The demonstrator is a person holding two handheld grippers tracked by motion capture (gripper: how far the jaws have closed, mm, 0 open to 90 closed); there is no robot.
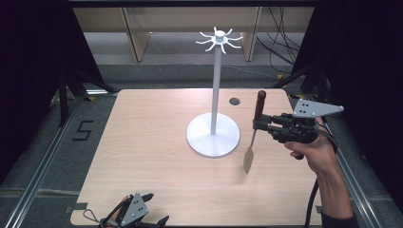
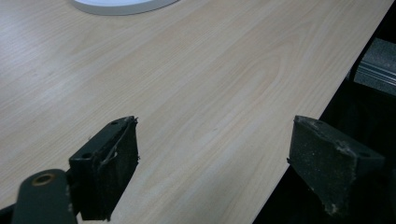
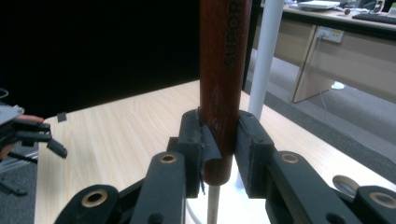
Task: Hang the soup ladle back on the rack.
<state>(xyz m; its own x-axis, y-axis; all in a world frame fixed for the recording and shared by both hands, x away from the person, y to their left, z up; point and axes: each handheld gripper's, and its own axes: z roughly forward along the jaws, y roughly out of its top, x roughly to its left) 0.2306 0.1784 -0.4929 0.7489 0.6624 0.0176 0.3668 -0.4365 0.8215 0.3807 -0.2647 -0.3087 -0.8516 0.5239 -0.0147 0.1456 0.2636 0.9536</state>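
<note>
Wooden table (image 1: 142, 156) carries a white hook stand (image 1: 214, 135); right hand-held gripper (image 1: 259, 124) beside it pinches a spatula (image 1: 255, 128), left hand-held gripper (image 1: 151, 209) spread.

Stand (image 1: 213, 135) mid-table (image 1: 142, 156), spatula (image 1: 253, 135) just right of it, left gripper (image 1: 138, 213) at near edge

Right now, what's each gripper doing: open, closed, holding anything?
Left gripper: open, holding nothing.
Right gripper: closed on the spatula by its wooden handle.

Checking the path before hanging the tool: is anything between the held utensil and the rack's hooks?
Nothing visible: open air separates the wooden-handled metal spatula in the right gripper from the white hook-topped stand.
</note>
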